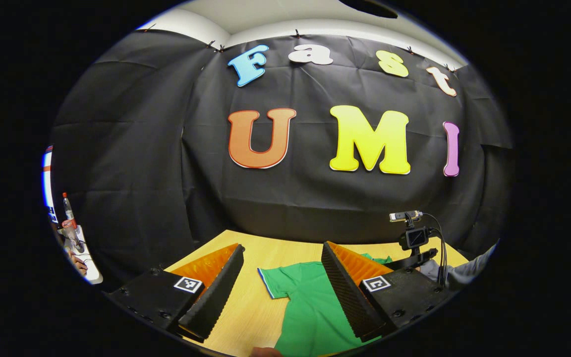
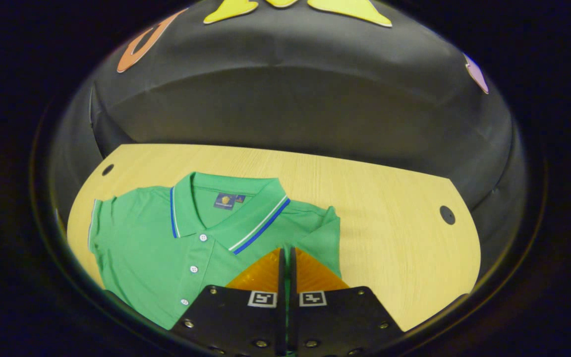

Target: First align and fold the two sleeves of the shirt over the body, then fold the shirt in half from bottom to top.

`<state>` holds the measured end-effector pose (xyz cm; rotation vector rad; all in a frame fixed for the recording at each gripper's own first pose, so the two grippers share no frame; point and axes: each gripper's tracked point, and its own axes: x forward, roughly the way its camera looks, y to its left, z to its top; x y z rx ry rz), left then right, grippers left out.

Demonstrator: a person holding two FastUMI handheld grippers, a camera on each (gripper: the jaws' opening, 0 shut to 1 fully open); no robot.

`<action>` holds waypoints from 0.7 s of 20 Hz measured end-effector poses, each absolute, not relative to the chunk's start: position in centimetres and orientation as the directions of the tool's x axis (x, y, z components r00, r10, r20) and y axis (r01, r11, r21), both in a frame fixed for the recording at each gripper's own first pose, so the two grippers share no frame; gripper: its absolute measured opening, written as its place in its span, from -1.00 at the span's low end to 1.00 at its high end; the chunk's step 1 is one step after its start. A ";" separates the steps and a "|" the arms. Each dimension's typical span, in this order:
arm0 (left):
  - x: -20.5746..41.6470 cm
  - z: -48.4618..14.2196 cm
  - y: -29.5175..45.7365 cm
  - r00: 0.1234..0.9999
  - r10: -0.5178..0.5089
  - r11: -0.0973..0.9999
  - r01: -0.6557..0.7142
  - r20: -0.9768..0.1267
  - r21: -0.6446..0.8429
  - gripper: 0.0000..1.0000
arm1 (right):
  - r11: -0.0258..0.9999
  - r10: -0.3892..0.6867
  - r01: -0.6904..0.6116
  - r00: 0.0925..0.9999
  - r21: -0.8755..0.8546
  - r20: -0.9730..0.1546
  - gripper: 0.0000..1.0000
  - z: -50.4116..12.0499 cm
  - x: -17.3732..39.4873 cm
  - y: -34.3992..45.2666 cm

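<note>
A green polo shirt (image 2: 156, 248) with a blue-and-white striped collar lies face up on the wooden table (image 2: 389, 223). Its left sleeve (image 2: 98, 220) is spread flat. My right gripper (image 2: 286, 253) is shut on the fabric of the shirt's right sleeve (image 2: 322, 233), and a sliver of green shows between its fingers. In the left gripper view, my left gripper (image 1: 283, 247) hangs open above the table. The spread sleeve (image 1: 280, 280) and part of the shirt body (image 1: 315, 317) lie below the gap between its fingers, which touch nothing.
The table has two round cable holes (image 2: 447, 214) (image 2: 107, 169). In the left gripper view, the right gripper's camera mount (image 1: 414, 237) and a grey sleeve (image 1: 464, 270) show at far right. A bottle (image 1: 69, 218) stands outside the booth at left.
</note>
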<state>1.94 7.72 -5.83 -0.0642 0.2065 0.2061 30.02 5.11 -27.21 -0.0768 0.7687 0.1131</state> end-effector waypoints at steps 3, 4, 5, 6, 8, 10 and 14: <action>1.9 -6.3 8.4 0.955 0.202 0.976 -0.216 -0.219 -0.043 1.00 | 0.988 0.091 -0.151 0.709 -0.025 -0.699 -0.37 -27.4 29.4 5.5; 2.0 -6.4 8.6 0.954 0.205 0.975 -0.219 -0.220 -0.043 1.00 | 0.987 0.095 -0.159 0.718 -0.029 -0.689 -0.04 -27.2 29.4 5.5; 2.1 -6.5 8.7 0.953 0.207 0.974 -0.222 -0.221 -0.045 1.00 | 0.986 0.097 -0.165 0.730 -0.037 -0.677 0.28 -26.9 29.4 5.6; 2.2 -6.7 8.9 0.953 0.207 0.974 -0.222 -0.222 -0.046 1.00 | 0.984 0.097 -0.170 0.744 -0.047 -0.661 0.61 -26.5 29.4 5.5; 2.7 -7.2 9.2 0.952 0.205 0.974 -0.221 -0.228 -0.046 1.00 | 0.982 0.103 -0.179 0.760 -0.054 -0.641 0.94 -25.5 29.1 5.6; 3.4 -8.2 9.5 0.950 0.200 0.975 -0.218 -0.242 -0.051 1.00 | 0.982 0.111 -0.181 0.779 -0.051 -0.617 0.94 -24.2 28.7 5.4; 5.9 -11.5 10.3 0.938 0.183 0.975 -0.211 -0.294 -0.067 1.00 | 0.983 0.125 -0.180 0.806 -0.037 -0.579 0.94 -21.4 26.2 4.1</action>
